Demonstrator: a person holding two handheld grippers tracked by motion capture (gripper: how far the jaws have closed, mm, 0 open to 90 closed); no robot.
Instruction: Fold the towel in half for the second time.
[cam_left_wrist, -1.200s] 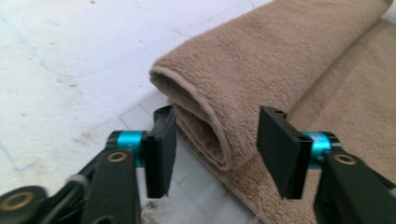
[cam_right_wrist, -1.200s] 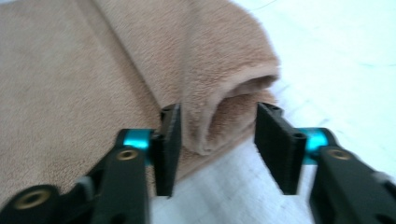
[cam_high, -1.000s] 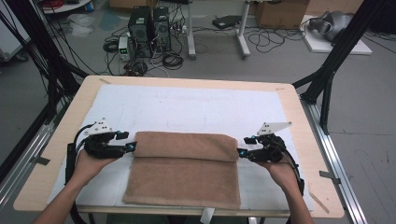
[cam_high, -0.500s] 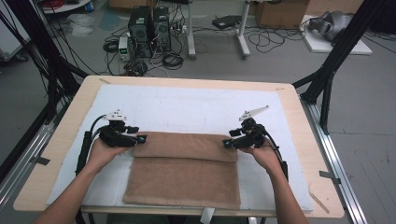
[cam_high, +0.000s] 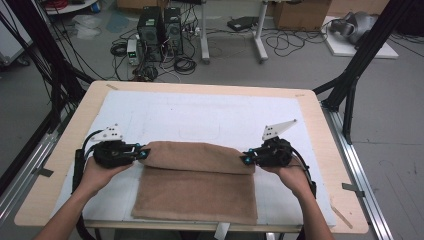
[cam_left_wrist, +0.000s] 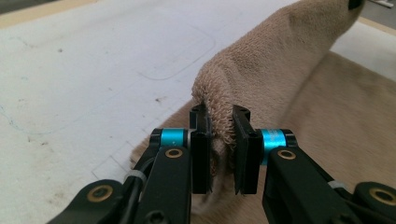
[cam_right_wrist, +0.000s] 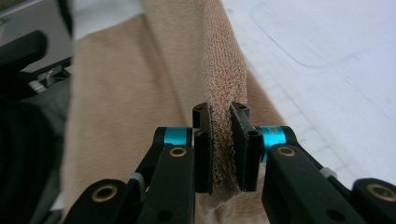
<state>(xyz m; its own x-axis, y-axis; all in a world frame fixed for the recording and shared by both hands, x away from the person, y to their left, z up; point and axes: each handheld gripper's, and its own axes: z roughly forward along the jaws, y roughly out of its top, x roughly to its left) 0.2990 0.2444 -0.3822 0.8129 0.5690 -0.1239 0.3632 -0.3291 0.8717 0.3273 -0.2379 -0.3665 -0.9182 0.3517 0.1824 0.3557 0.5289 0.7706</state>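
Both grippers, left (cam_high: 143, 153) and right (cam_high: 245, 159), have just been closing and are now pinching the towel (cam_high: 197, 187) at its far corners (near the table's (cam_high: 210, 90) front edge); lifting evenly is keeping the fold straight.

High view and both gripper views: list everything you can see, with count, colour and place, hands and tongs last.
towel: one, tan, near half of the table, far edge raised in a fold
mat: one, white, covers the tabletop
table: one, light wood rim
computer towers: two, black, floor beyond the table
cardboard box: one, brown, floor at back
left tongs: one, black, jaws have just been closing, pinching the fold's left end
right tongs: one, black, jaws have just been closing, pinching the right end
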